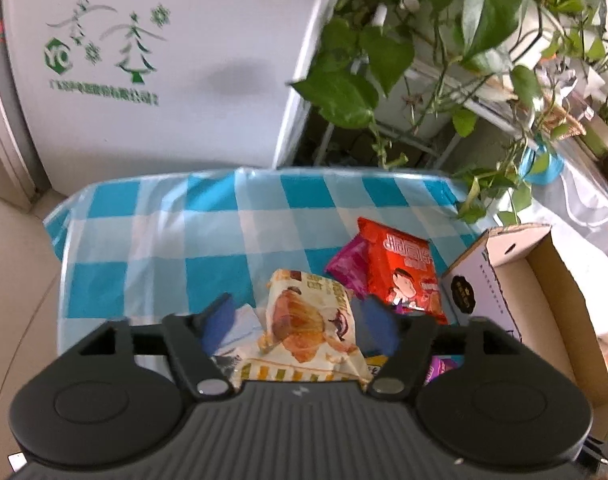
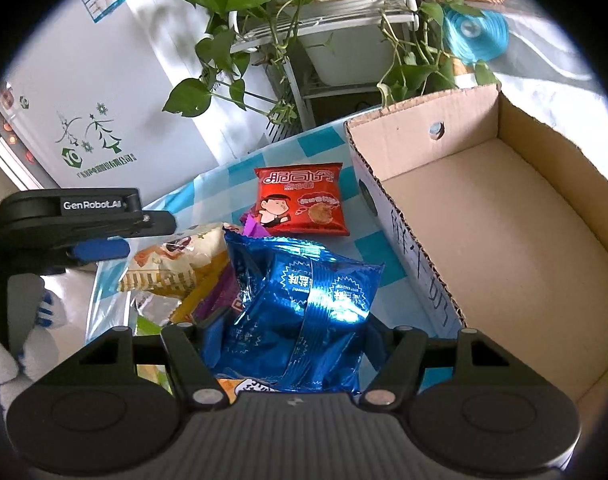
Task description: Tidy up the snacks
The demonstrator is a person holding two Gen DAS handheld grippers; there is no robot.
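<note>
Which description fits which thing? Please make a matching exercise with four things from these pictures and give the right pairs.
Things:
1. blue foil packet
2. red snack packet
3. cardboard box
4. cream pastry packet

Descriptions:
A. lies flat on the checked cloth beside the box
B. open on top, nothing inside
C. between the fingers of the right tool
D. between the fingers of the left tool

Pairs: 1-C, 2-A, 3-B, 4-D

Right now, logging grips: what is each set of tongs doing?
Left tongs: open, astride the cream pastry packet.
Right tongs: shut on the blue foil packet.
</note>
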